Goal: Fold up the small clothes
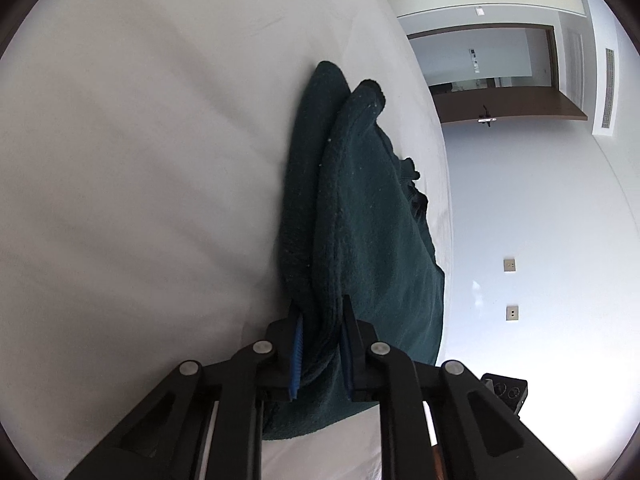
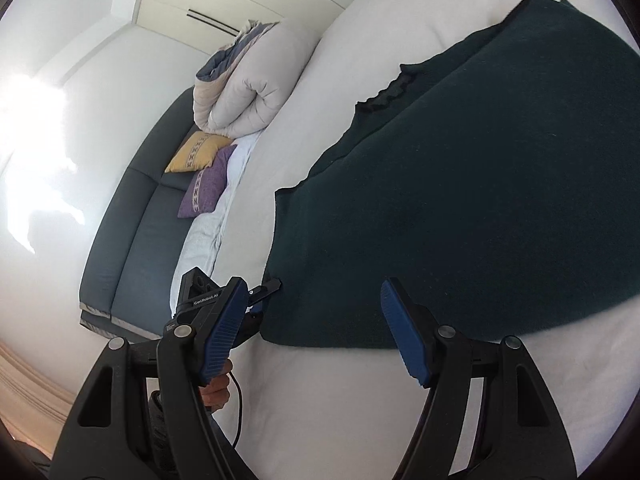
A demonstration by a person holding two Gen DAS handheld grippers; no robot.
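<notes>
One dark green fleece garment [image 2: 472, 208] lies on the white bed sheet [image 2: 340, 400], its near hem running just ahead of the right gripper [image 2: 316, 328], whose two blue-padded fingers [image 2: 224, 328] stand spread wide with nothing between them. Bare sheet extends on the near side of that hem and beyond the garment's far edge. In the left wrist view, the left gripper [image 1: 320, 344] is pressed together on a doubled fold of the same garment [image 1: 352, 216], which rises from the sheet [image 1: 140, 160] in two rounded ridges; the bed edge falls away close to the cloth on the right, toward a white wall. The garment's right portion is cut off by the lens rim in the right wrist view, and its type cannot be told with certainty. Beside the bed stand one dark sofa [image 2: 132, 240], one rolled quilt [image 2: 248, 92], and two cushions: one yellow cushion [image 2: 196, 152] and one purple cushion [image 2: 206, 188].
</notes>
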